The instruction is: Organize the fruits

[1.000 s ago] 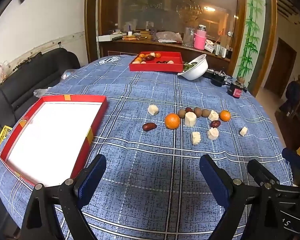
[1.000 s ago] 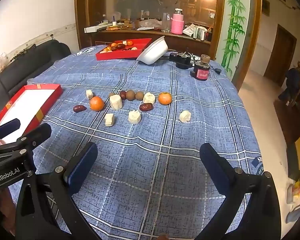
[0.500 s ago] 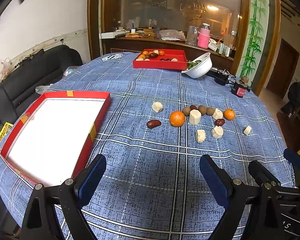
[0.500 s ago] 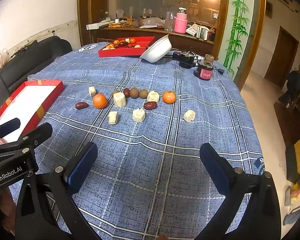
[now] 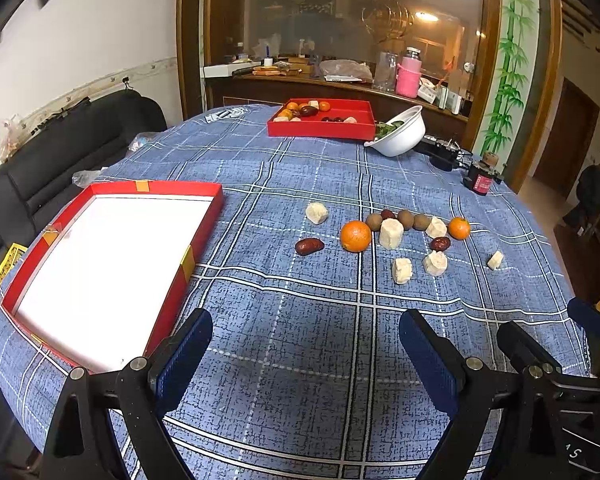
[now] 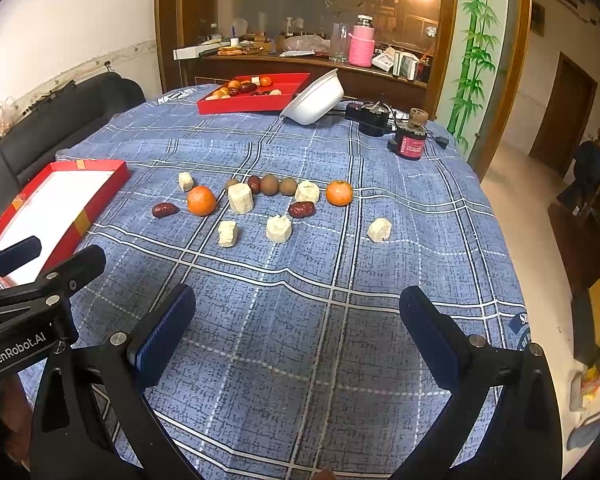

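Loose fruit lies mid-table on the blue checked cloth: a large orange [image 5: 355,236] [image 6: 201,200], a small orange [image 5: 459,227] [image 6: 339,193], dark red dates [image 5: 309,246] [image 6: 301,209], brown kiwis [image 5: 405,219] [image 6: 269,184] and several pale cut chunks [image 5: 391,233] [image 6: 279,228]. An empty red tray with a white floor [image 5: 216,200] [image 6: 118,170] sits at the left. My left gripper [image 5: 306,354] and right gripper [image 6: 298,326] hover open above the near cloth, well short of the fruit, holding nothing.
A second red tray [image 5: 320,130] [image 6: 244,106] with fruit stands at the far side beside a tilted white bowl [image 5: 402,136] [image 6: 314,98]. A dark jar [image 6: 410,142] and black device [image 6: 366,116] sit far right. A black sofa [image 5: 60,152] borders the table's left.
Both grippers have tilted up and drawn slightly back, so the fruit and trays sit lower in view. Nothing on the table has moved; both stay open.
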